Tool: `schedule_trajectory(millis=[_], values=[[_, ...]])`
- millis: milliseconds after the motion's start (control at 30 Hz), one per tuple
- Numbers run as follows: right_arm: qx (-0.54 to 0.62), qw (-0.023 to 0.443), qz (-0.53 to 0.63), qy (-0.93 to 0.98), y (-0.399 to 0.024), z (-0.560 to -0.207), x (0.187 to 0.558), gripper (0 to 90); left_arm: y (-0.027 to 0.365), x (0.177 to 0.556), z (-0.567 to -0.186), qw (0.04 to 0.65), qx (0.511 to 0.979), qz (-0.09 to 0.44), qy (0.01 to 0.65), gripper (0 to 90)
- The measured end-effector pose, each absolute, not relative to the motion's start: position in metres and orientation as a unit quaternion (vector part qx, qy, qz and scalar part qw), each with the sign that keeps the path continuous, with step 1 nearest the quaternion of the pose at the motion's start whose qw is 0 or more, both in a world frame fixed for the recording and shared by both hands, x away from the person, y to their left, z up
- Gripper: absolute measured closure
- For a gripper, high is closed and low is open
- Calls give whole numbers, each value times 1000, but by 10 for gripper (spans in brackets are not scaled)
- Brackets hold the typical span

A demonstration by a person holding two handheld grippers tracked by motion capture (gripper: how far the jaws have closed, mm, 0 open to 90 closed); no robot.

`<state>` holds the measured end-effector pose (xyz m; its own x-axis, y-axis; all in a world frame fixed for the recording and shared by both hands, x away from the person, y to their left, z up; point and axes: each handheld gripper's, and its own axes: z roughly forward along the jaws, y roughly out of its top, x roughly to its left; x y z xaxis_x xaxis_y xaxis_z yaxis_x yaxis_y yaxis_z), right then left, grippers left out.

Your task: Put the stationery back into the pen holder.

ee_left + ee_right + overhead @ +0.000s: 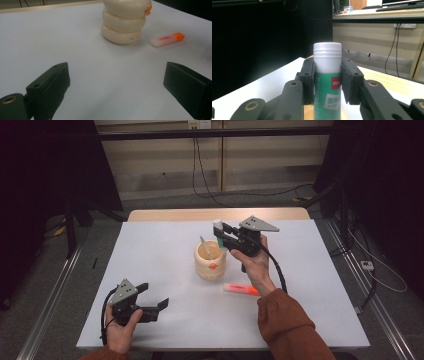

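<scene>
The left tool (150, 301), jaws spread and empty at the frame's lower left, idles while the right tool (327, 75) clamps the green, white-capped plastic glue stick (327, 82) upright above the cream ribbed ceramic holder (210, 260) at mid-frame on the white bench (310, 285); lowered off-centre, it could catch the rim and tip the holder.

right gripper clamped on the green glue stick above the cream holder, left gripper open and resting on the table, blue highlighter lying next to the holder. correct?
Not quite: the highlighter beside the holder is orange, not blue, as the high view and left gripper view show. The rest holds: the right gripper clamps the glue stick above the holder, and the left gripper is open on the table.
</scene>
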<state>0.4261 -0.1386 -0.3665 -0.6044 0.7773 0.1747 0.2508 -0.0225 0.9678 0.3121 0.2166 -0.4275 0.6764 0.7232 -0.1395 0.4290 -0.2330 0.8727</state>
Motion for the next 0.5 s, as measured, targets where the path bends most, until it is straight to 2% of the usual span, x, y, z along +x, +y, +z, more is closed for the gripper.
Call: schedule_trajectory(millis=[500], values=[[388, 210, 599, 668, -123, -383, 442, 659, 217, 312, -428, 493, 771, 149, 375, 66]])
